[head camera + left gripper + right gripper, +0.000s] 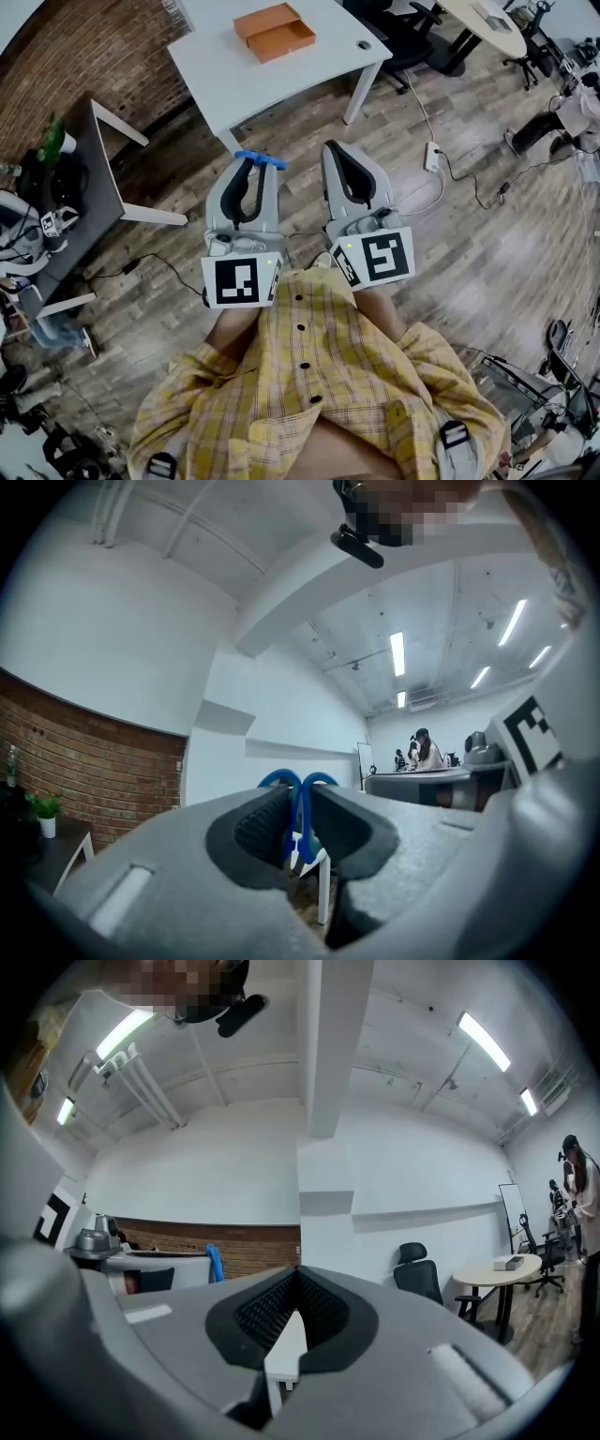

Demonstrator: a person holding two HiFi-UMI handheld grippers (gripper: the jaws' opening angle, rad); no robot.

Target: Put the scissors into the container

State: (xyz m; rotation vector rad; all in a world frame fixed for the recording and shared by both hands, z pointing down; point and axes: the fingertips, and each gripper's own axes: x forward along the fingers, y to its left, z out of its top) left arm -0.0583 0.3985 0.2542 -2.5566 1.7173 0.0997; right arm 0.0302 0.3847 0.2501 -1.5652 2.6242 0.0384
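Blue-handled scissors [260,158] stick out of the tips of my left gripper [255,171], which is shut on them. In the left gripper view the two blue handle loops [298,794] stand between the dark pads. My right gripper [335,150] is beside the left one, shut with nothing in it; its pads meet in the right gripper view [296,1283]. The orange open container [274,31] lies on the white table [216,70] ahead, well beyond both grippers. Both grippers are held close to the person's chest, above the wooden floor.
A dark side table [66,216] with a plant [52,141] stands at the left. A power strip and cables [433,155] lie on the floor at the right. Office chairs [412,37] and a round table [487,23] are at the far right. People stand in the distance [422,752].
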